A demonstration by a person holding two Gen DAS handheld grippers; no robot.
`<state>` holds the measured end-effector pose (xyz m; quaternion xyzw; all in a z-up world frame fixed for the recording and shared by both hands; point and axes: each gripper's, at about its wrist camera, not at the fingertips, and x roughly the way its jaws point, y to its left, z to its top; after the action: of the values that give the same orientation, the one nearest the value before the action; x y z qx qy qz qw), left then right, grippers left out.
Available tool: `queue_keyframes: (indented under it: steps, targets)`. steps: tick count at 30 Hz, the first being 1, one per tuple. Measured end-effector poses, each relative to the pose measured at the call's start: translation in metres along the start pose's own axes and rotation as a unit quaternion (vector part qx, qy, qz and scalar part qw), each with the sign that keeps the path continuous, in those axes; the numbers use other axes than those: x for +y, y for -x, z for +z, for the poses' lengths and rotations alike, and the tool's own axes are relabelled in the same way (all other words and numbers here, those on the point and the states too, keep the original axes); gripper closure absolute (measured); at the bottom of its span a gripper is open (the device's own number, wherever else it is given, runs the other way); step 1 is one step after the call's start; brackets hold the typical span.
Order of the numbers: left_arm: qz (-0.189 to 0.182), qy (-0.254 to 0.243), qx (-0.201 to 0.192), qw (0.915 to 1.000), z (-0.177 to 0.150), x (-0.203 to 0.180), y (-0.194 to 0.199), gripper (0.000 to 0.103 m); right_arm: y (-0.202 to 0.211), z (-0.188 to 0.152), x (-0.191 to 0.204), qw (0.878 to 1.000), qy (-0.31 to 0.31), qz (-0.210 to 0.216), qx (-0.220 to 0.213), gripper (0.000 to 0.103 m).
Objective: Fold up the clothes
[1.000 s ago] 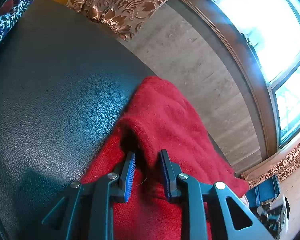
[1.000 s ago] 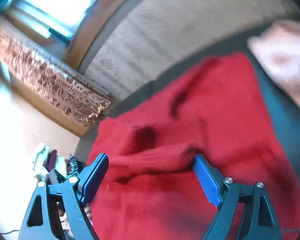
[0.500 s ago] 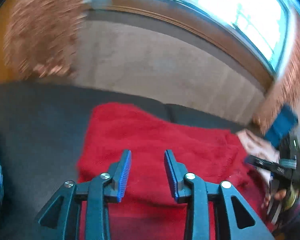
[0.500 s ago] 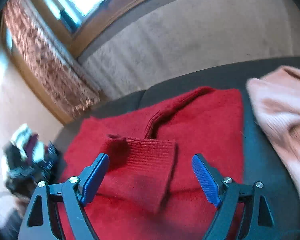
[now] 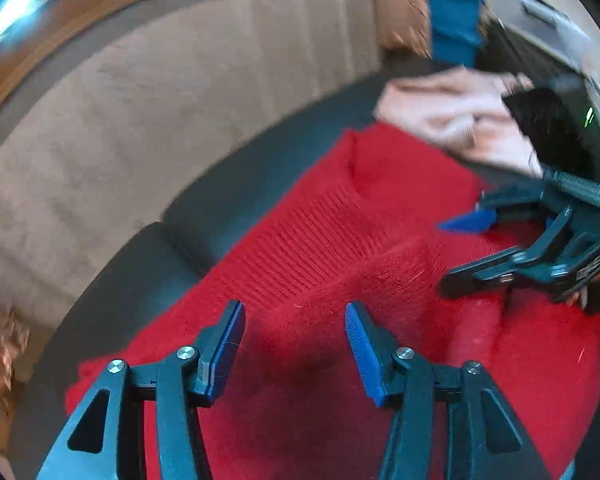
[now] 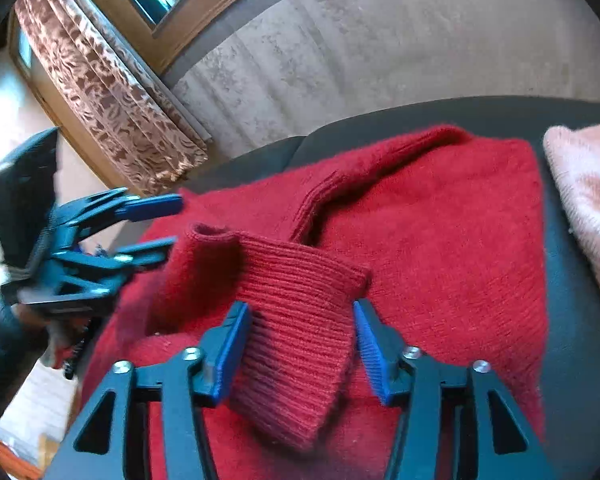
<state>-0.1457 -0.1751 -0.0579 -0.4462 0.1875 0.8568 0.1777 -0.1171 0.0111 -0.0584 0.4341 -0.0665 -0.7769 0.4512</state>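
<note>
On a dark leather sofa seat a red knitted sweater lies spread, one ribbed cuff turned across its body. The right gripper straddles that cuff, jaws parted, gripping nothing. The left gripper hovers open over the sweater. Seemingly mid-fold: closing on the cuff looks next. Half a second ago the right jaws were wider.

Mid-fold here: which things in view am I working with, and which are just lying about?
In the job:
red sweater
its ribbed cuff, between the right gripper fingers
left gripper, open above the sweater

Lying about:
pink knit garment
patterned curtain
dark sofa seat
</note>
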Motion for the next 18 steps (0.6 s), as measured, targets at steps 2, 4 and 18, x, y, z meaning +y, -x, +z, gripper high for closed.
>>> queue_keyframes:
  steps: [2,4,18]
  targets:
    - [-0.017,-0.018,0.023,0.9994,0.005,0.003,-0.013,0.05,0.0,-0.001,0.002,1.0,0.001,0.016,-0.002,0.028]
    - [-0.034,-0.027,0.042,0.9982,0.004,0.004,-0.023,0.05,-0.003,-0.002,0.008,1.0,0.016,0.021,0.003,0.018]
    - [-0.046,0.091,-0.019,0.9947,-0.021,0.017,0.007,0.096,0.018,0.005,0.023,0.999,0.028,0.008,-0.021,0.081]
